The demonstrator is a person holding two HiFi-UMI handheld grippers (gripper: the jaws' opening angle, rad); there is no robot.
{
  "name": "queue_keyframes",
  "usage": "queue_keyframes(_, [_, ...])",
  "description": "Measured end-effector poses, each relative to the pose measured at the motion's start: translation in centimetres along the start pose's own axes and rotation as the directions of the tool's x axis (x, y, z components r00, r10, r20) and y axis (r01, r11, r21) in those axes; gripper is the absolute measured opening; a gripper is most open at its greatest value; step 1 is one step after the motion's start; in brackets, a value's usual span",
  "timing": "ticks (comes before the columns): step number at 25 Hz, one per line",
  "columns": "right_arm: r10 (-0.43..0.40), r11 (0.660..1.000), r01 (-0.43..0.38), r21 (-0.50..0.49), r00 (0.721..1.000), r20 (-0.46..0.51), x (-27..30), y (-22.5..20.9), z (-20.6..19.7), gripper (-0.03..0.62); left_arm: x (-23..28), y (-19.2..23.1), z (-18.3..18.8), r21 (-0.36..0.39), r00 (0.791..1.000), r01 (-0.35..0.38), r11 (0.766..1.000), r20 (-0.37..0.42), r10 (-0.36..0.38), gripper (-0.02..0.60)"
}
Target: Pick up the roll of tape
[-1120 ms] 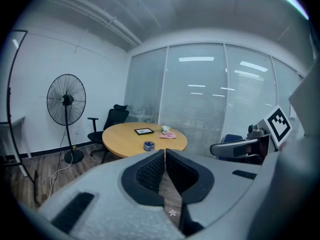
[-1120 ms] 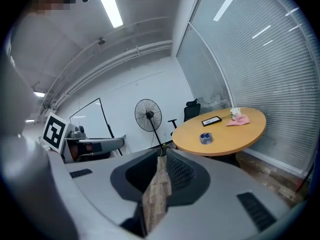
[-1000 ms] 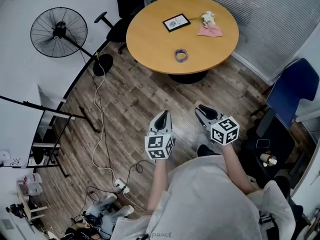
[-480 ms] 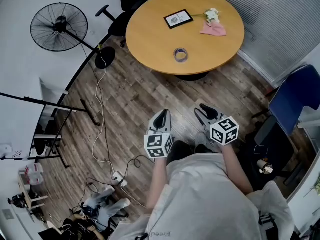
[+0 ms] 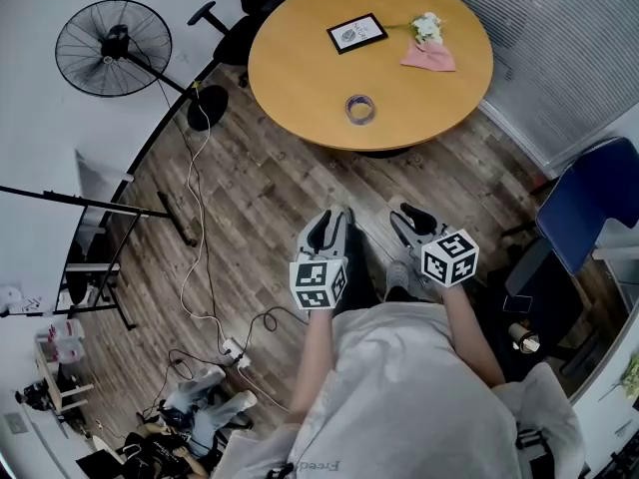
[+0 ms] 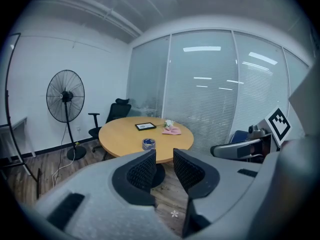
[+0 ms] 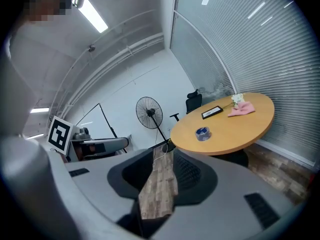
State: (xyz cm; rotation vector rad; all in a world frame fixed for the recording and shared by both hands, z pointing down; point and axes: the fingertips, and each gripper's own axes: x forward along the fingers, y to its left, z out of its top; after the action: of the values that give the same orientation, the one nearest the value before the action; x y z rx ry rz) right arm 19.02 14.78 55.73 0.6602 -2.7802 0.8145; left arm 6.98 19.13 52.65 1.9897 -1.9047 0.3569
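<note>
— What's farthest left?

— A fan (image 5: 113,46) on its stand, well clear of the job. Next comes the left hand-held gripper (image 5: 327,224), over the floor (image 5: 270,198). Its jaws have just been opening, they stand partly apart, and nothing is between them.

— And the tape?

— The tape (image 5: 360,109) lies flat on the round tabletop (image 5: 300,78), near the edge that faces the person. A frame (image 5: 356,33) sits farther back. The roll is well apart from both grippers.

— The other one?

— The right hand-held gripper (image 5: 411,220) has also just been opening its jaws. They stand wide, with only floor showing through the gap. Beyond it, on the far right of the tabletop, lies a pink cloth (image 5: 427,58).

— How would the roll handle?

— Light, I'd judge, and stiff as a ring, so it shouldn't crush. Its outer face looks smooth and may slip. As it lies flat, the surest hold is probably on its wall, with one jaw down in the hollow core and the other outside. Spanning the whole roll looks doubtful.
</note>
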Motion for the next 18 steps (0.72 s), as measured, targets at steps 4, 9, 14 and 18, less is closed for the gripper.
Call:
queue_keyframes(4, [-0.009,1.000,0.009,0.006,1.000,0.001,1.3,-1.3,0.9,0.106,2.1,1.0,0.9,-0.004,1.000,0.015,1.000,0.003,-0.015,0.114])
queue_keyframes(9, [-0.031,1.000,0.031,0.005,1.000,0.002,3.6,-3.1,2.5,0.106,5.1,2.4,2.4,-0.006,0.999,0.040,0.999,0.013,-0.040,0.143])
queue_keyframes(14, [-0.053,0.999,0.053,-0.004,0.999,-0.007,7.2,-5.4,4.1,0.106,9.3,4.9,3.2,-0.016,0.998,0.064,0.998,-0.009,-0.064,0.167])
queue_keyframes(18, [-0.084,0.996,0.083,-0.019,0.996,-0.014,10.8,-7.5,6.3,0.106,13.0,7.4,6.0,-0.012,0.996,0.085,0.996,0.012,-0.085,0.172])
